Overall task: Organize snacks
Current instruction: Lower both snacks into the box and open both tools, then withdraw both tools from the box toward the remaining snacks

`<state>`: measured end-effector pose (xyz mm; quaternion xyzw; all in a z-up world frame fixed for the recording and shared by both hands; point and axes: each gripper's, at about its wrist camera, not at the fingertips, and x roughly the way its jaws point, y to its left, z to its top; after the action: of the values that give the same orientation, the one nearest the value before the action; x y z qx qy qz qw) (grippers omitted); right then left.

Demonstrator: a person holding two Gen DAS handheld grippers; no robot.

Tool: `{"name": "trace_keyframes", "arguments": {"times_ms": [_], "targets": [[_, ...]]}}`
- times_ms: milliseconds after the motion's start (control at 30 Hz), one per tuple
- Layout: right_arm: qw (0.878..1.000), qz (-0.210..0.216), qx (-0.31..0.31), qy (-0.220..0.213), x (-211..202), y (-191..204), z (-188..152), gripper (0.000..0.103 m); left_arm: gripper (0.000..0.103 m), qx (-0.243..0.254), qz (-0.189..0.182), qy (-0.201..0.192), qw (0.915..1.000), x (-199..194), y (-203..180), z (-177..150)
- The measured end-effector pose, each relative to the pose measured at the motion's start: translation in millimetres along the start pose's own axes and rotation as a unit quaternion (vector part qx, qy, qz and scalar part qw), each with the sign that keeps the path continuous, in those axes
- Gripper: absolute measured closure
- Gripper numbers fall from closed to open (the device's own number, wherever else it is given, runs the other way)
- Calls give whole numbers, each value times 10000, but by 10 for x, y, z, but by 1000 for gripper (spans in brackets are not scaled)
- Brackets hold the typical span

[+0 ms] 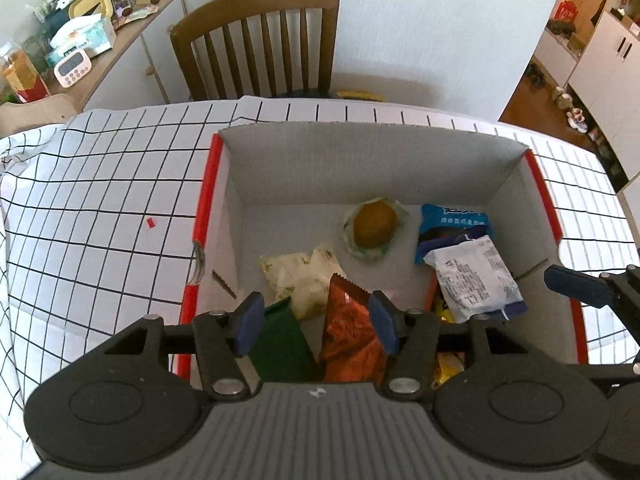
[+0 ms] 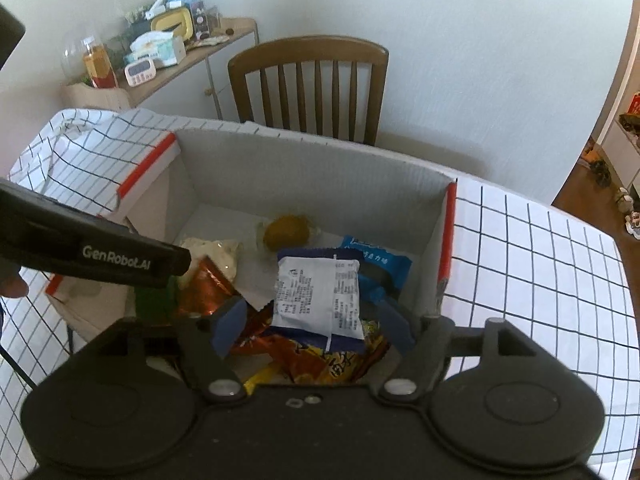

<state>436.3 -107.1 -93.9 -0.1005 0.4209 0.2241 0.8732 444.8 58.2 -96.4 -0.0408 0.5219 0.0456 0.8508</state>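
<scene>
Left wrist view: cardboard box [image 1: 280, 168], red-edged, open at the top, sits on a white tablecloth with a black grid [image 1: 100, 184]. Left gripper [image 1: 316, 320] hangs over the box's near side, at 6 o'clock in the frame. Its jaws are spread; blue pads clear of everything. Seen between the pads, lower down in the box: an orange-red foil packet [image 1: 348, 332] and, at its 9 o'clock, a dark green packet [image 1: 280, 344]. Neither is pinched.

Other snacks on the box floor: a pale cream packet [image 1: 300, 276] just beyond the green one; a round brown pastry in clear wrap [image 1: 375, 225] near the box centre, apart from the rest; a blue packet [image 1: 452, 220] at 3 o'clock of the pastry, against the right wall; a white packet with printed text [image 1: 476, 276] lying partly over the blue one. Yellow wrappers [image 1: 448, 364] show under the white packet. Small red scrap [image 1: 151, 223] lies on the cloth at 9 o'clock of the box.

Right wrist view: right gripper [image 2: 316, 324] also over the box, jaws spread wide. White packet lies between and below the pads, apparently not pressed by either. Orange and yellow wrappers sit beneath it.

Background: wooden chair [image 1: 260, 40] at 12 o'clock beyond the table; cluttered sideboard [image 1: 132, 40] at 10 o'clock.
</scene>
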Motion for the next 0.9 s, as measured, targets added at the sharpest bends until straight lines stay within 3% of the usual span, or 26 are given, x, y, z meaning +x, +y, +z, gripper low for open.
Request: {"name": "trace_keyframes", "arguments": {"times_ms": [467, 900], "targets": [[9984, 95, 205, -516, -696, 84, -159, 16, 42, 56, -234, -542, 9982, -684, 58, -340], [9950, 192, 247, -951, -1233, 228, -473, 14, 36, 371, -408, -926, 9942, -1201, 49, -808]]}}
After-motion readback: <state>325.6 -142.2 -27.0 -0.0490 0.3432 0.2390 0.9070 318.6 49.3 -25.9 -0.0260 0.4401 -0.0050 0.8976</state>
